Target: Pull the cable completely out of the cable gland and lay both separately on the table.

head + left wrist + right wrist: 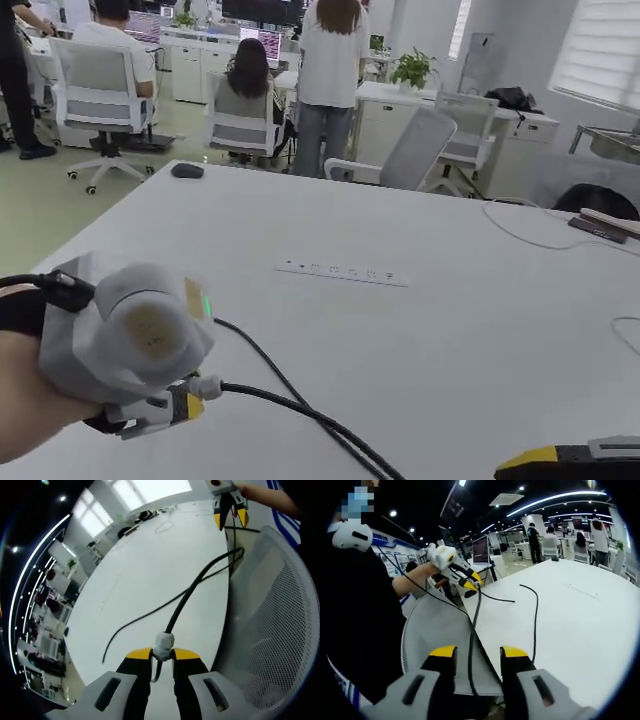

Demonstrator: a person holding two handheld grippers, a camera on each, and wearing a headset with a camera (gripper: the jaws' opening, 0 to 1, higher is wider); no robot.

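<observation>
**A:** Where do we find the cable gland (164, 645)?

**B:** We see it, pale grey, pinched between the yellow-tipped fingers (137, 655) of the left gripper (162, 656). The white table (430, 330) lies beneath the gland, and the black cable (197, 582) is threaded through it.

**A:** How does the cable run from the gland?

**B:** In the head view we note two black strands leaving the gland side by side. In the left gripper view one strand loops and rises to the right gripper (230, 511), well apart from the gland. Another strand curves away from the gland and ends loose on the table.

**A:** What do we record for the right gripper's fingers?

**B:** They stand wide apart, the gap far broader than the cable. In the right gripper view the cable passes through that gap on its way to the gland.

**A:** And beside the gland?

**B:** In the left gripper view we mark a grey mesh chair (270, 630), its back just beside the gland.
</observation>
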